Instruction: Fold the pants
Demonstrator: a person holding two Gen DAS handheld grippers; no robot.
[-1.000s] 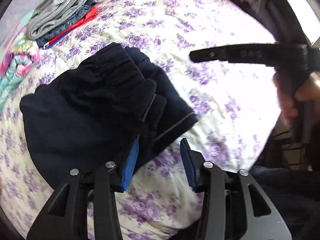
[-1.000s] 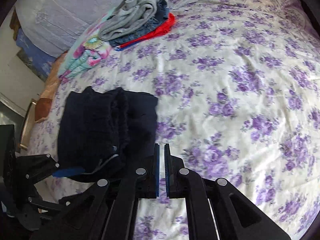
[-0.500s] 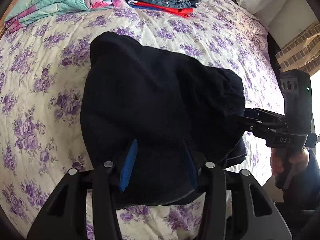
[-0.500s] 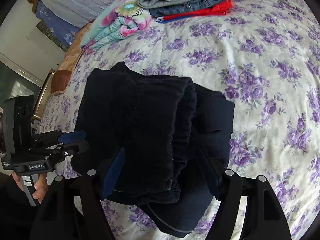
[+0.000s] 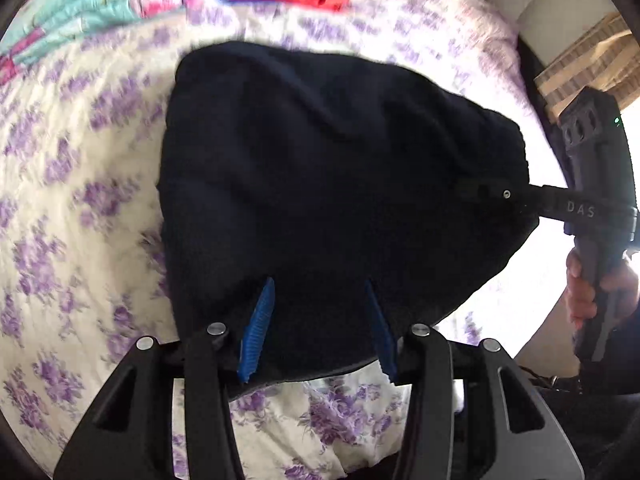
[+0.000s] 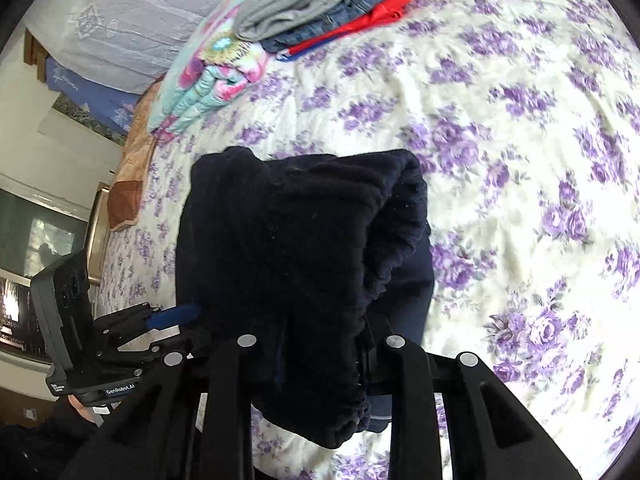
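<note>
The folded dark navy pants (image 5: 328,184) are a thick bundle held above the floral bedspread (image 5: 80,208). My left gripper (image 5: 316,320) is shut on the bundle's near edge, blue pads pressed into the cloth. My right gripper (image 6: 320,356) is shut on the other side of the same pants (image 6: 296,248), its fingertips buried in the folds. Each gripper shows in the other's view: the right one (image 5: 492,194) at the bundle's right edge, the left one (image 6: 172,316) at its left edge.
A stack of folded clothes (image 6: 320,4), grey on top, then denim and red, lies at the far side of the bed beside a folded colourful blanket (image 6: 208,76). A light blue pillow (image 6: 132,32) lies behind. The bed's edge is near me.
Both grippers closed on the folded pants from either side and lifted the bundle off the bedspread, carrying it toward the stack at the far side.
</note>
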